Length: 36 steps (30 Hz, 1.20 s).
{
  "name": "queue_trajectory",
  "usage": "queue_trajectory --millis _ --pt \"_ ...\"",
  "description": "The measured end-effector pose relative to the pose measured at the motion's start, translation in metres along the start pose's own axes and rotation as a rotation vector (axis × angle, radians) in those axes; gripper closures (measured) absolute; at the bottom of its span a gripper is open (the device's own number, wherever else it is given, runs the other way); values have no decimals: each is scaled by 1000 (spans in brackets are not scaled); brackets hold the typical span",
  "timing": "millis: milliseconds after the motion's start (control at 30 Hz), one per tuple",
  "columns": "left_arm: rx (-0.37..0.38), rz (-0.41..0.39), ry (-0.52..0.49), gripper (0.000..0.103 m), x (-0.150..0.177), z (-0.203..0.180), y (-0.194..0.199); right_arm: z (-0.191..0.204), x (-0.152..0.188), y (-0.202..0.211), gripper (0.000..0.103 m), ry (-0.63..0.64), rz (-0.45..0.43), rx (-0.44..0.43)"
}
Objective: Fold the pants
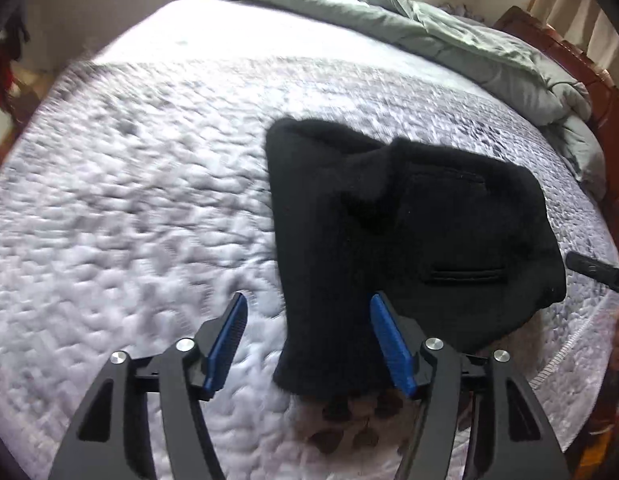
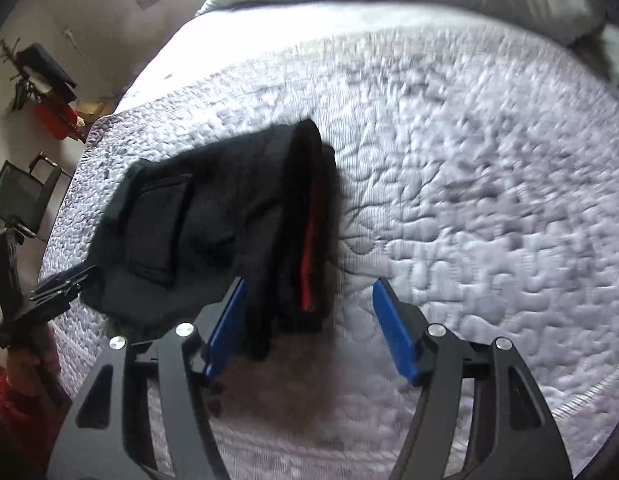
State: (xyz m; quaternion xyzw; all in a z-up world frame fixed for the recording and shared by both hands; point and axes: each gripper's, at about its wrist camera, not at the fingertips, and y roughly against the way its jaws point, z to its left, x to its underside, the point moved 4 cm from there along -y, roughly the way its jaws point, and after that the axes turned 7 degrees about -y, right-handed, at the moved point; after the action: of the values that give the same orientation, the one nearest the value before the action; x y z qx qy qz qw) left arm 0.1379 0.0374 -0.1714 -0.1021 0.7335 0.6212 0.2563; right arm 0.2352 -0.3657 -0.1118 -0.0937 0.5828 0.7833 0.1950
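Observation:
Black pants (image 1: 429, 232) lie folded into a compact bundle on the white quilted bed (image 1: 129, 200). In the right wrist view the pants (image 2: 229, 220) show a back pocket and a red stripe along the folded edge. My left gripper (image 1: 307, 308) is open and empty, its blue pads astride the near left corner of the bundle, above it. My right gripper (image 2: 309, 294) is open and empty, over the bundle's right edge. The left gripper's fingers (image 2: 65, 280) show at the far left of the right wrist view. The right gripper's tip (image 1: 593, 272) shows at the right edge of the left wrist view.
A grey duvet (image 1: 449, 28) is bunched along the far side of the bed. A wooden bed frame (image 1: 589, 68) runs on the right. A chair (image 2: 21, 196) and a rack with red items (image 2: 53, 96) stand left of the bed.

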Motion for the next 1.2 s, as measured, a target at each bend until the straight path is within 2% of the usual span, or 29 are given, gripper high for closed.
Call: queue_trajectory --millis 100,233,333,367,433,500,567,633,667,733,867,967,1100,1200 --pt "-37 -65 13 29 5 -5 22 22 6 18 40 43 -32 -53" --pt "-20 -64 0 29 3 -23 21 50 12 10 45 66 8 -159" --pt "-8 -32 -31 29 0 -33 10 52 16 -16 46 65 77 -102" --pt "-22 -4 -45 29 1 -33 0 45 17 -29 49 36 109 -76" --pt "-42 61 -60 27 7 -34 -18 33 17 -43 51 -22 136 -78" --pt "6 100 -17 24 15 -26 -35 27 20 -54 51 -44 156 -80" --pt "80 101 88 20 20 -13 -41 29 25 -58 51 -20 154 -57" --pt "75 91 84 20 20 -13 -36 33 25 -51 50 -22 133 -69" --pt "47 82 63 20 20 -15 -29 33 25 -48 50 -28 127 -77" --pt "2 71 27 21 20 -20 -16 35 28 -31 41 -33 103 -36" --pt "-51 37 -6 7 25 -30 17 42 39 3 28 -21 35 24" --pt "-79 3 -20 4 30 -36 37 47 52 18 18 -18 15 77" --pt "-95 6 -7 4 38 -41 54 52 68 29 12 3 1 136" --pt "-77 7 -11 4 45 -44 67 56 74 36 11 4 2 139"
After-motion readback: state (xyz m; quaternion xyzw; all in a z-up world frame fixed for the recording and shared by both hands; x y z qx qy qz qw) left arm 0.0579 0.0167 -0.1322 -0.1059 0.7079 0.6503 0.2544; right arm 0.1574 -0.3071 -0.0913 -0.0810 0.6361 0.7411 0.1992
